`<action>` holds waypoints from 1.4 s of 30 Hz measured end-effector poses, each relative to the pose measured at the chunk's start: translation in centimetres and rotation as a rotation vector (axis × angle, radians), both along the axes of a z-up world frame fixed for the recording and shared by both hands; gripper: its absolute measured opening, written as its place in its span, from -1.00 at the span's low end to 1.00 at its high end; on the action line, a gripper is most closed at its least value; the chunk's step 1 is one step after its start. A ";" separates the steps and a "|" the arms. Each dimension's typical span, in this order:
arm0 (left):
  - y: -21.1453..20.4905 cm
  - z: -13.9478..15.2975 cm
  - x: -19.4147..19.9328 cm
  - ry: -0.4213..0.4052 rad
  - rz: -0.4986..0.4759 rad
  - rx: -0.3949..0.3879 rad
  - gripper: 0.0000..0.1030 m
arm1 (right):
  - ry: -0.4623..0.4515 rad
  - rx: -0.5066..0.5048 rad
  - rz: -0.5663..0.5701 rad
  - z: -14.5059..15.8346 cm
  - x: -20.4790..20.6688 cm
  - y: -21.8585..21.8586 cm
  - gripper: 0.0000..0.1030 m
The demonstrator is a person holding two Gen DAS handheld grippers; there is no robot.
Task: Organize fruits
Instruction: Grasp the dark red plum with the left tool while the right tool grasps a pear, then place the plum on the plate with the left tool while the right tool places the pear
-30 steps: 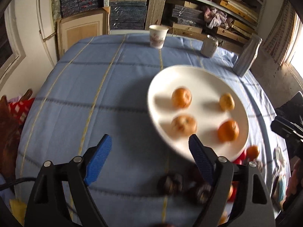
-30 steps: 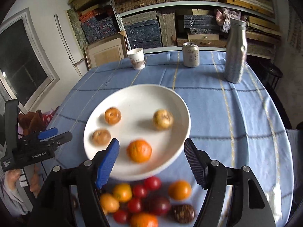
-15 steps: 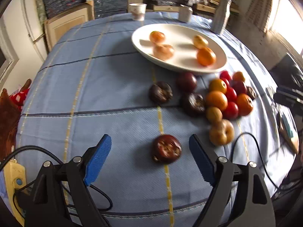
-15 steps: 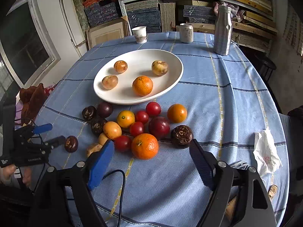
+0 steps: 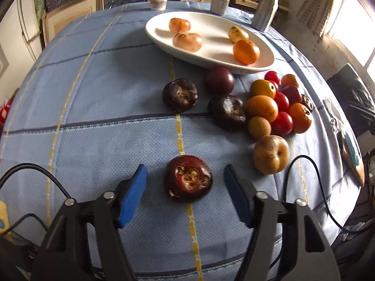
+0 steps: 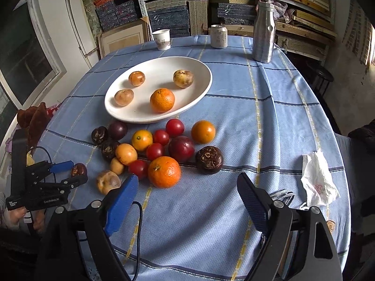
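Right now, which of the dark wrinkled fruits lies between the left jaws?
The lone dark fruit nearest the camera, apart from the pile. It sits between the open jaws of the left gripper, untouched.

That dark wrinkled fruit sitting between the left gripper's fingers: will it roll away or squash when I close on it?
The dark wrinkled fruit looks squat with a dented top, so it probably stays put. Its shrivelled skin suggests softness; close gently. The left gripper is open with a gap on both sides of the fruit.

A round table under a blue checked tablecloth (image 6: 234, 107). Behind the table, shelves (image 6: 234, 7) packed with stacked boxes. Left of the table, a white wall and dark window (image 6: 25, 56). Daylight enters from the table's right.
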State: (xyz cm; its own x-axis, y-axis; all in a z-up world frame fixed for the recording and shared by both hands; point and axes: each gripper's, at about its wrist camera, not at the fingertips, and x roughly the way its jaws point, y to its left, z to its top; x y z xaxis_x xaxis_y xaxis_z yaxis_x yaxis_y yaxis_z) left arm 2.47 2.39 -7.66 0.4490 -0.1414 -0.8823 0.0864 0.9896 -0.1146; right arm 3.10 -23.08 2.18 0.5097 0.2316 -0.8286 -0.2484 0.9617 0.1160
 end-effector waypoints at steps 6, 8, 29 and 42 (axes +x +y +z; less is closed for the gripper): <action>-0.2 -0.2 0.0 -0.020 -0.020 0.048 -0.10 | 0.017 0.009 -0.006 -0.4 0.5 -0.1 0.69; -0.1 0.0 -0.1 -0.019 -0.024 0.037 -0.19 | 0.022 0.018 0.004 -0.5 0.6 0.2 0.69; 6.3 2.7 -5.1 -0.052 0.108 0.092 -0.19 | 0.210 0.014 0.337 -5.7 0.9 12.5 0.07; 4.6 2.8 -3.7 -0.064 0.073 0.079 -0.19 | 0.193 0.040 0.364 -5.7 0.2 11.8 -0.21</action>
State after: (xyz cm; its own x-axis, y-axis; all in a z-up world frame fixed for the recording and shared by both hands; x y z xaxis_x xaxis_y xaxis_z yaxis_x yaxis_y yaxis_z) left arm -1.24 6.98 -4.83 0.5116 -0.0378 -0.8584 0.0188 0.9993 -0.0328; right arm 3.34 -11.32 -3.47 0.2252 0.4019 -0.8876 -0.5414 0.8090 0.2289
